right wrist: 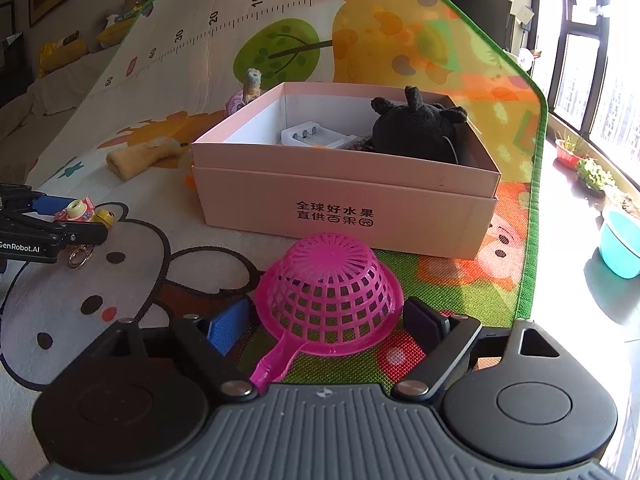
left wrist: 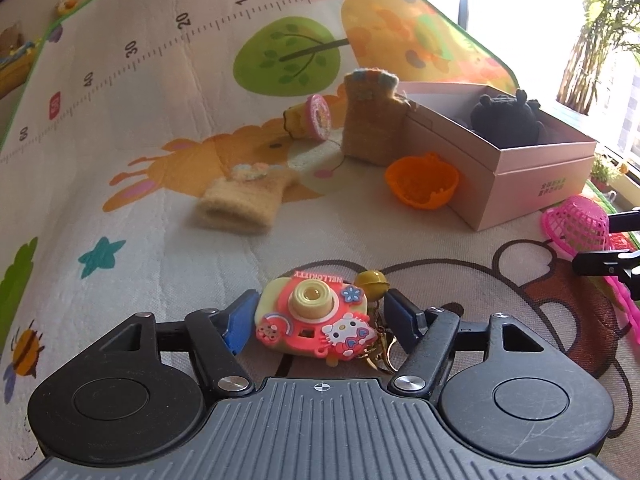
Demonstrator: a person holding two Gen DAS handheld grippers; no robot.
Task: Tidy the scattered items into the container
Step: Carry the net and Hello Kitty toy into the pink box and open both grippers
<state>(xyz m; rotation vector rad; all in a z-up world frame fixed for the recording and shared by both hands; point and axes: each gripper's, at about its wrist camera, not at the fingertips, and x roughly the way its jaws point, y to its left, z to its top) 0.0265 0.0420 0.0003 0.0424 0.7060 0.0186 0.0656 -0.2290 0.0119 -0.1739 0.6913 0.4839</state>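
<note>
A pink and yellow toy camera [left wrist: 316, 320] with a small bell and key rings lies on the play mat [left wrist: 160, 140]. My left gripper [left wrist: 320, 304] is shut on it, one pad against each side; the right wrist view shows the same grip [right wrist: 74, 216]. An upturned pink mesh basket [right wrist: 328, 292] with a handle rests on the mat, and my right gripper [right wrist: 328, 316] is shut on its rim. The pink cardboard box [right wrist: 340, 200] stands just beyond, holding a black plush toy [right wrist: 416, 128] and a white tray [right wrist: 308, 136].
Left of the box [left wrist: 540, 160] lie an orange bowl [left wrist: 422, 184], an upright knitted pouch [left wrist: 372, 120], a pink-topped toy [left wrist: 308, 120] and a flat knitted piece [left wrist: 240, 200]. The mat's green edge [right wrist: 536, 200] runs on the right, with a teal basin [right wrist: 620, 244] past it.
</note>
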